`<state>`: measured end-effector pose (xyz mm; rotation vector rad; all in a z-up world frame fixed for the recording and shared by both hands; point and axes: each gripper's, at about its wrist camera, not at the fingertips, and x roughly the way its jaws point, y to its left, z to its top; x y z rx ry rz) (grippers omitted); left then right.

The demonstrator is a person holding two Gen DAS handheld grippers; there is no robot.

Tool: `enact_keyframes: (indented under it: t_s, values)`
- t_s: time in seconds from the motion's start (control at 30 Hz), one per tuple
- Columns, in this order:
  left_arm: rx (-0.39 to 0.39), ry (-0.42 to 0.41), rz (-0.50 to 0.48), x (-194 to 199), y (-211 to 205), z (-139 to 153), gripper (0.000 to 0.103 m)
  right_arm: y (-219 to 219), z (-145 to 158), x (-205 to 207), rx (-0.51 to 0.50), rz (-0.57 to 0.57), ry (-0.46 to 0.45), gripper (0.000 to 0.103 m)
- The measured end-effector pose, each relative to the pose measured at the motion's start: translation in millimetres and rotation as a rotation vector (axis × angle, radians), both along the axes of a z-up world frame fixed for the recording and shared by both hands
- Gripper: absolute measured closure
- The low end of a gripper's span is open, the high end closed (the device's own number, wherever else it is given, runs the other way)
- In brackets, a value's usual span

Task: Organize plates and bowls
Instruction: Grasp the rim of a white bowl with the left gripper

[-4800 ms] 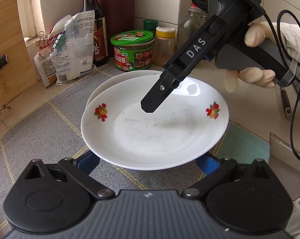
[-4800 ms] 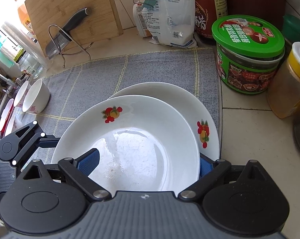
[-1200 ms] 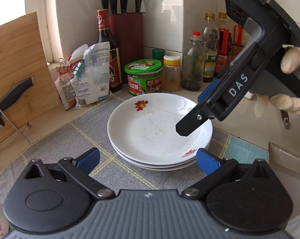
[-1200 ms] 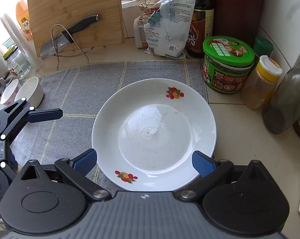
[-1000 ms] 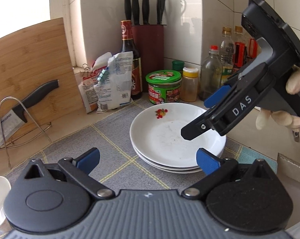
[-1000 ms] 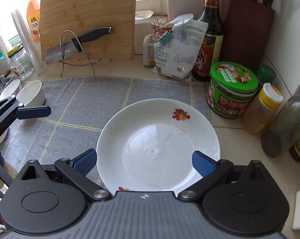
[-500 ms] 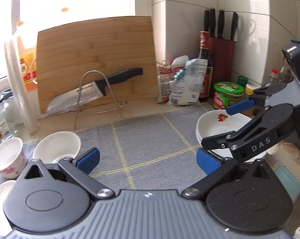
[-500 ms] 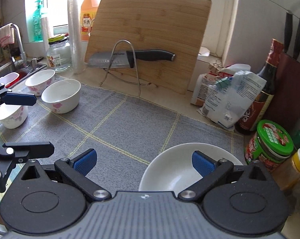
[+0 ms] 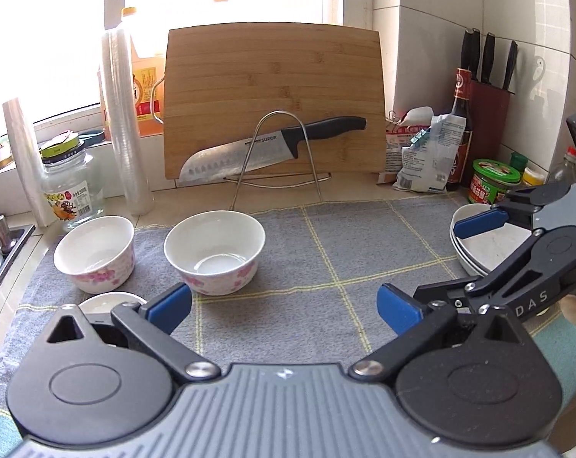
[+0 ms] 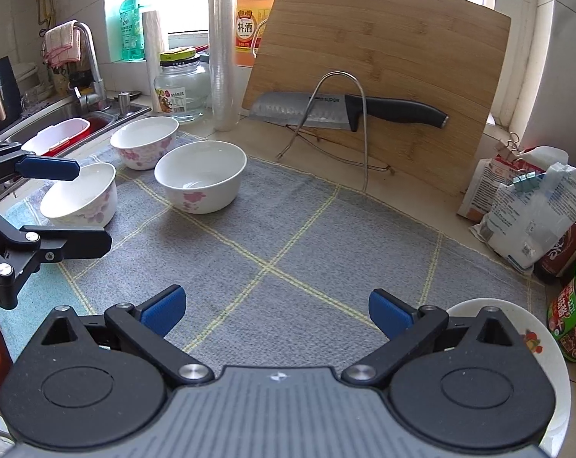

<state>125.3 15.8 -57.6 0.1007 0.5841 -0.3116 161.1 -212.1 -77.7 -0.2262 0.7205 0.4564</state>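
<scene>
- On the grey mat (image 10: 288, 236) we see 3 bowls grouped at its left end and the plate stack (image 9: 479, 244) at its right end, so plates and bowls are kept as 2 separate families.
- We hold the left gripper (image 9: 284, 305) with its tongs wide apart and nothing between them, aimed at the middle bowl (image 9: 214, 250); we judge this bowl is the next thing to take.
- We hold the right gripper (image 10: 274, 305) with its tongs apart as well, empty, above bare mat; the plate stack lies just beside its right finger.
- Each of the 3 bowls stands upright and alone: the far bowl (image 10: 144, 140), the middle one, and the near bowl (image 10: 80, 196). We think they wait to be nested.
- Some parts are hard to see: in the left view the near bowl is mostly behind our gripper body, and the plate stack is cut by the other gripper, so we cannot count the plates.
- Whether the bowls hold a little water, we cannot tell.
</scene>
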Motion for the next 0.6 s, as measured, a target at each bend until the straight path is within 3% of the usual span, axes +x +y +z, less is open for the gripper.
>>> enact_keyframes:
  t_s: [0.6]
  values:
    - [0.006, 0.035, -0.084, 18.4, 126.9, -14.9, 0.001, 146.4, -23.8, -5.0, -0.041, 0.063, 0.043, 0.0]
